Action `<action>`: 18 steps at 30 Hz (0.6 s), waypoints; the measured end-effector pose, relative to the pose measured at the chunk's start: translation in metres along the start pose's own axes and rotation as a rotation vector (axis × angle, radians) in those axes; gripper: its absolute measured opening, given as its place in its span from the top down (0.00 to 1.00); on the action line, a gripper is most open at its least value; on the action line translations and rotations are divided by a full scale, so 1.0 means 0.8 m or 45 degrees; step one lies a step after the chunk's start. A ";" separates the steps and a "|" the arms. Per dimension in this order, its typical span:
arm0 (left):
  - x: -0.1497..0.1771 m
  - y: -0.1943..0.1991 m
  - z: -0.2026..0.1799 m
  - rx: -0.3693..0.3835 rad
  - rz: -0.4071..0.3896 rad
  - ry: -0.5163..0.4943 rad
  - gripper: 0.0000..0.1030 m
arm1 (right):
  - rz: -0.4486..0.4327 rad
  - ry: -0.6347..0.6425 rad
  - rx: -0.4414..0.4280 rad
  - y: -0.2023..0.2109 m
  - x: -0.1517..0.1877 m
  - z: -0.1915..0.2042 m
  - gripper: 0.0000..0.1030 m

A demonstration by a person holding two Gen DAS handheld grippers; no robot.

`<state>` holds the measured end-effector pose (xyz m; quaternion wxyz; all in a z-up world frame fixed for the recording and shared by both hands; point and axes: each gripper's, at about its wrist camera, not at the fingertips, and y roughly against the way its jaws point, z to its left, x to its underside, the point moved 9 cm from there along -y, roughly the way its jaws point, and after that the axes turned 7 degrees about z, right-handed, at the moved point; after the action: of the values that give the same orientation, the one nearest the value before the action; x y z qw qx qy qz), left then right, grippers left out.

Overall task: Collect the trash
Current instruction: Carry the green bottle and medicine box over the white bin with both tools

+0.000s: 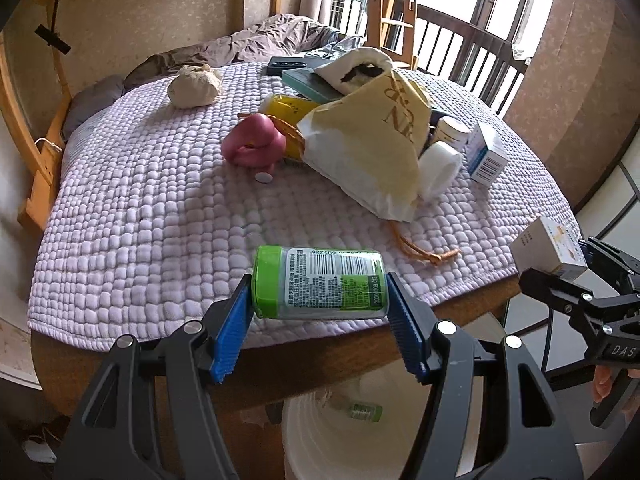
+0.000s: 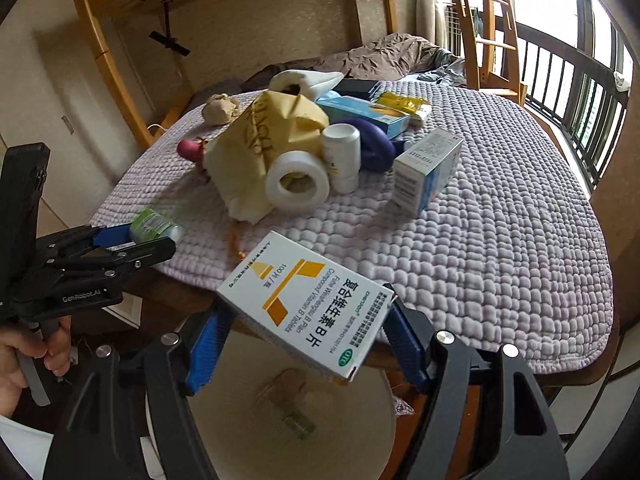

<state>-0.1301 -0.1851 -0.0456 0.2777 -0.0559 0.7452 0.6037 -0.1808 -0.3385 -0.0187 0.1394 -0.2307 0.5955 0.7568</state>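
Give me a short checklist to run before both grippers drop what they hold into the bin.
1. Left gripper has the green-capped bottle clamped end to end between its pads: ok.
2. Right gripper grips the white and yellow tablet box: ok, though the box sits tilted.
3. White bin lies below the tablet box: ok.
4. Bin lies below the bottle: ok, slightly nearer the camera than the bottle.
5. Room left in the bin: ok, only a few small items inside.
6. The two grippers are clear of each other: ok.
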 end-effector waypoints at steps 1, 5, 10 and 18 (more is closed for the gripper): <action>0.001 0.000 -0.001 0.003 0.002 -0.002 0.37 | 0.003 0.003 -0.003 0.000 0.002 0.001 0.31; 0.007 0.002 -0.007 0.012 0.009 -0.013 0.37 | 0.017 0.009 -0.021 0.002 0.010 0.008 0.31; 0.011 0.003 -0.015 0.021 0.020 -0.028 0.37 | 0.035 0.017 -0.033 0.000 0.019 0.014 0.31; 0.015 0.004 -0.028 0.041 0.036 -0.057 0.37 | 0.057 0.015 -0.055 -0.001 0.029 0.016 0.31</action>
<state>-0.1493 -0.2023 -0.0458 0.2868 -0.0273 0.7491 0.5966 -0.2027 -0.3271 -0.0293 0.1139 -0.2246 0.5848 0.7711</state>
